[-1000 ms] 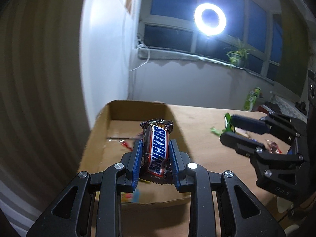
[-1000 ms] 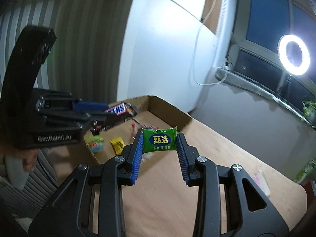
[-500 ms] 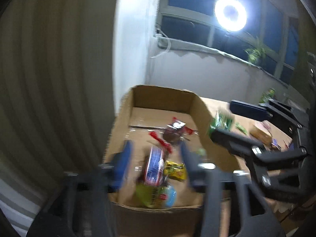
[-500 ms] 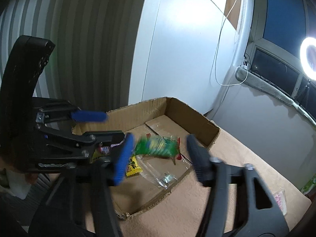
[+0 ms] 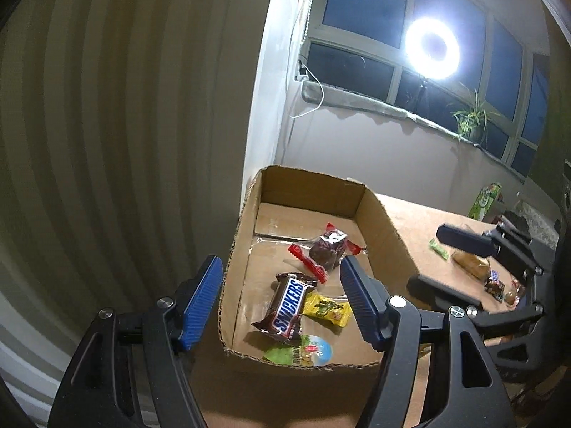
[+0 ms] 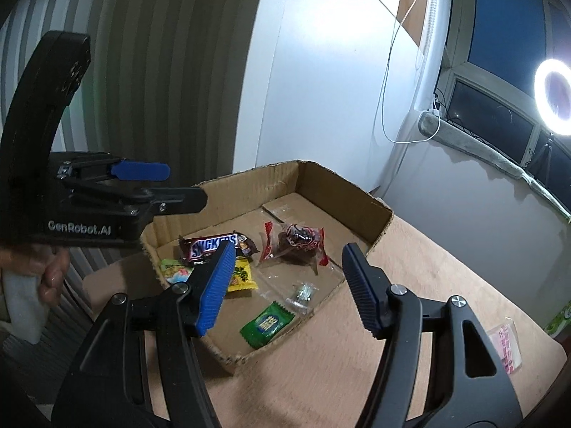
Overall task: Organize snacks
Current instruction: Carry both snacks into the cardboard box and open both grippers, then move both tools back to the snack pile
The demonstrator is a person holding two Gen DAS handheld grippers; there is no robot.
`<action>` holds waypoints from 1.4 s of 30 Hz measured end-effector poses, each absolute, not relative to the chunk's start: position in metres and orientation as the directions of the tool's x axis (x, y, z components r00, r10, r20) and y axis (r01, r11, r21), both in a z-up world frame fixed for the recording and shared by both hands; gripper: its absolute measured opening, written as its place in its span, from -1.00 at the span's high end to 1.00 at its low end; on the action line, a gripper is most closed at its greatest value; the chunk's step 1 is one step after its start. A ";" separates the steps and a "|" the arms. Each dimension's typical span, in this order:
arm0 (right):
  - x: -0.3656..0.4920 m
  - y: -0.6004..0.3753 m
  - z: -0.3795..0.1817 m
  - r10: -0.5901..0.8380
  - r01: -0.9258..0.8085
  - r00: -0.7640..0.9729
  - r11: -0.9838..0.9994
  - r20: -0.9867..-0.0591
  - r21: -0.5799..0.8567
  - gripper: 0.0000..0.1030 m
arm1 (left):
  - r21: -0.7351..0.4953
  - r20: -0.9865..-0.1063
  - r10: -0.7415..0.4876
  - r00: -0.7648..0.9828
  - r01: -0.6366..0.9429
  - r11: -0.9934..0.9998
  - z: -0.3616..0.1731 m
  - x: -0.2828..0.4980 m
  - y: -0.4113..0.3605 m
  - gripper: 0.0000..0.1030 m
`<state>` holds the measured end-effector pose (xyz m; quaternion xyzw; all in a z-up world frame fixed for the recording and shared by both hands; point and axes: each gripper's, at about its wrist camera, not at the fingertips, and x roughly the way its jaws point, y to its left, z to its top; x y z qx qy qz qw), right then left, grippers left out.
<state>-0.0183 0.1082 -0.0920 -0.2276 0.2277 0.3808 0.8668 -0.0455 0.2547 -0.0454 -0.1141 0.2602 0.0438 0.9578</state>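
An open cardboard box (image 5: pixel 385 221) sits at the table's left end. In it lie a Snickers bar (image 5: pixel 289 306), a yellow packet (image 5: pixel 326 308), a dark sweet in clear wrap (image 5: pixel 326 249) and a green-and-blue packet (image 5: pixel 303 353). My left gripper (image 5: pixel 279 262) hovers above the box's near end; its jaws are opening and nothing is between them. My right gripper (image 6: pixel 289 248) hangs open and empty over the box (image 6: pixel 357 192). Below it, a green packet (image 6: pixel 267 324) lies on the box floor, with the Snickers bar (image 6: pixel 214 244) further left. The left gripper (image 6: pixel 185 185) shows at the left.
The brown table (image 6: pixel 392 321) stretches right of the box, with a pink packet (image 6: pixel 506 342) on it. More snacks (image 5: pixel 471 267) and a green carton (image 5: pixel 485 201) lie further along. A hand (image 6: pixel 53 274) holds the left gripper. A wall stands close behind the box.
Both grippers went from shut to open. The Snickers bar left the left jaws and the green packet left the right jaws; both now lie in the box. Both views swung over the box.
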 end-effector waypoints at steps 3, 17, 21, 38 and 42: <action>-0.024 0.099 -0.087 0.562 -0.754 0.617 0.622 -0.551 -0.210 -0.26 | -0.188 -0.505 0.018 0.863 -0.130 0.974 -0.040 -0.047 0.249 -0.33; -0.033 0.040 -0.073 0.517 -0.687 0.673 0.702 -0.529 -0.188 -0.40 | -0.124 -0.487 -0.026 0.873 -0.040 0.992 -0.016 -0.049 0.192 -0.34; -0.033 0.012 -0.074 0.492 -0.656 0.693 0.734 -0.527 -0.176 -0.40 | -0.104 -0.490 -0.043 0.871 -0.010 0.995 -0.011 -0.047 0.172 -0.34; -0.028 -0.116 -0.095 0.363 -0.500 0.749 0.859 -0.553 -0.113 -0.40 | -0.023 -0.538 -0.160 0.828 0.175 0.984 -0.009 -0.026 0.066 -0.35; -0.029 -0.139 -0.097 0.339 -0.468 0.759 0.878 -0.557 -0.103 -0.40 | -0.012 -0.552 -0.184 0.813 0.212 0.977 -0.011 -0.022 0.044 -0.35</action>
